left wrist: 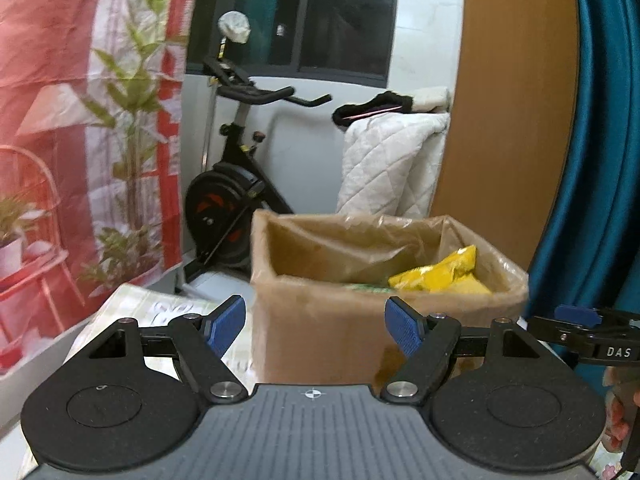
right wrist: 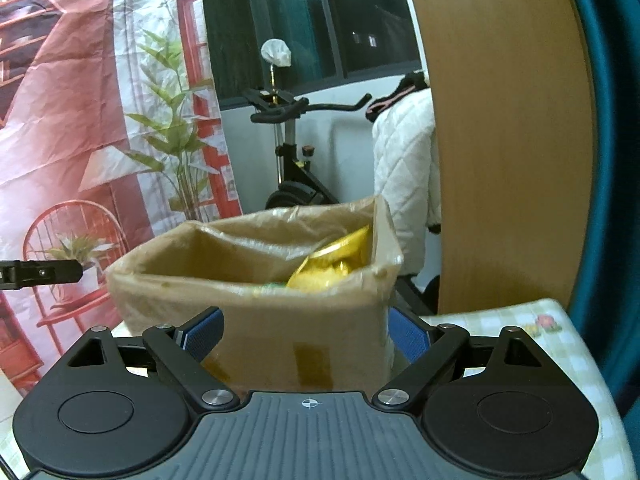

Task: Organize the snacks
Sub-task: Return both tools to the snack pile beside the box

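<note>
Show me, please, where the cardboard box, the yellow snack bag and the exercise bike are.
Box [left wrist: 320, 340]: left wrist view, on its front wall.
Yellow bag [left wrist: 440, 274]: left wrist view, on the part showing above the box rim.
Bike [left wrist: 224, 208]: left wrist view, on its flywheel.

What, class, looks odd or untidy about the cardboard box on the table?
The yellow snack bag lies tilted in the right corner of the cardboard box, poking above the rim. A dark stain marks the box's front.
</note>
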The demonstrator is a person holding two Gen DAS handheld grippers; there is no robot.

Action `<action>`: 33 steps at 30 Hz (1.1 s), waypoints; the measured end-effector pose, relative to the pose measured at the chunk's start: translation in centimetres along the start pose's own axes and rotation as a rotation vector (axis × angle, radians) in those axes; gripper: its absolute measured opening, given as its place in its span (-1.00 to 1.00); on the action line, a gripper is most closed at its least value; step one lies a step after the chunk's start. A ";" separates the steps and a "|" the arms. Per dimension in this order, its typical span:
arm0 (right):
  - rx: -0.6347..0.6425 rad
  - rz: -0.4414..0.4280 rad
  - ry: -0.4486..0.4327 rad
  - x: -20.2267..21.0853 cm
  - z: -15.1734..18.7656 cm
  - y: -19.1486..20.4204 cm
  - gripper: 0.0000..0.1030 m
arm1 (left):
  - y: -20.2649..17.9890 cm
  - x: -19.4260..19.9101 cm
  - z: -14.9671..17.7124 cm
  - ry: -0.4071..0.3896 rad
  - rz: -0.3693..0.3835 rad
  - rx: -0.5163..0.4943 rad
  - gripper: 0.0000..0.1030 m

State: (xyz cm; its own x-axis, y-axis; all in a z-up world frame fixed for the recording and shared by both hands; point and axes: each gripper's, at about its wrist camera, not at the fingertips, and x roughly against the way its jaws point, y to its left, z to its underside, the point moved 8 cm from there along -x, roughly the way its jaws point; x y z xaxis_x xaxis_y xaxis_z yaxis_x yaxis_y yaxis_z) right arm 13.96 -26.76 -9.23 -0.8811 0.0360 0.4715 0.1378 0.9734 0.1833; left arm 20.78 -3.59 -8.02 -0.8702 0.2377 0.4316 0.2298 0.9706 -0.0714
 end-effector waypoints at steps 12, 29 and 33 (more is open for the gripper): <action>0.019 0.011 0.075 2.0 6.1 0.9 0.68 | 1.0 1.9 5.5 0.052 -0.029 0.071 0.52; -0.024 0.027 0.186 -0.8 12.5 0.4 0.54 | 1.9 0.0 9.1 0.115 -0.008 0.075 0.37; -0.025 0.023 0.206 -1.7 13.5 0.3 0.47 | 2.1 -0.8 9.9 0.133 0.006 0.080 0.27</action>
State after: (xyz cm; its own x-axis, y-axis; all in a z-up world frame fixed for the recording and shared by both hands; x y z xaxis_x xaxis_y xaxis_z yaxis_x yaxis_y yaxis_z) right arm 9.42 -23.44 -21.57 -0.7666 0.0089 0.6420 0.1703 0.9669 0.1900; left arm 17.61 -1.40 -17.39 -0.8021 0.2412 0.5463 0.1943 0.9704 -0.1432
